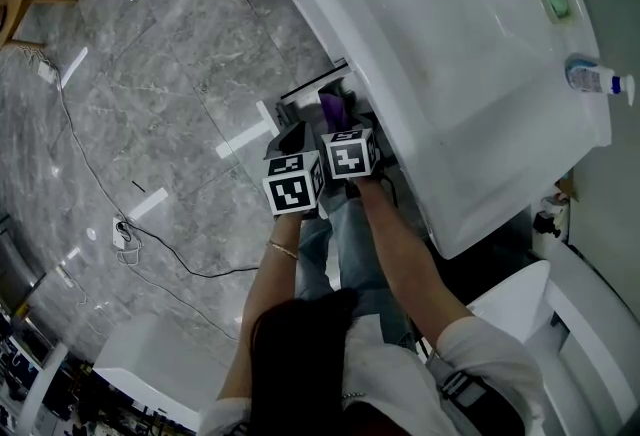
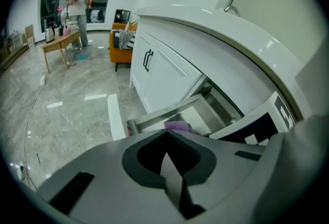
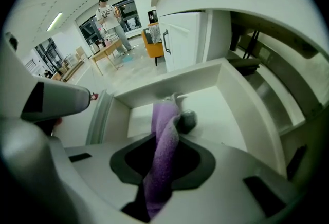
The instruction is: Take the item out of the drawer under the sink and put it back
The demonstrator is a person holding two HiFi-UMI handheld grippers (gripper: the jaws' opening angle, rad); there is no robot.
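I find my right claw (image 3: 175, 121) clamped on the purple cloth (image 3: 159, 166) over the open drawer (image 3: 247, 110) beneath the sink (image 1: 470, 54), left claw (image 2: 167, 159) closed and empty; I judge the cloth light, soft, limp, best pinched at a gathered fold.

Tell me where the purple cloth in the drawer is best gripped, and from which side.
Grip the purple cloth by its raised upper fold, from above into the open drawer. It is bunched into a narrow upright ridge that fits between two jaws; the right gripper pinches it that way.
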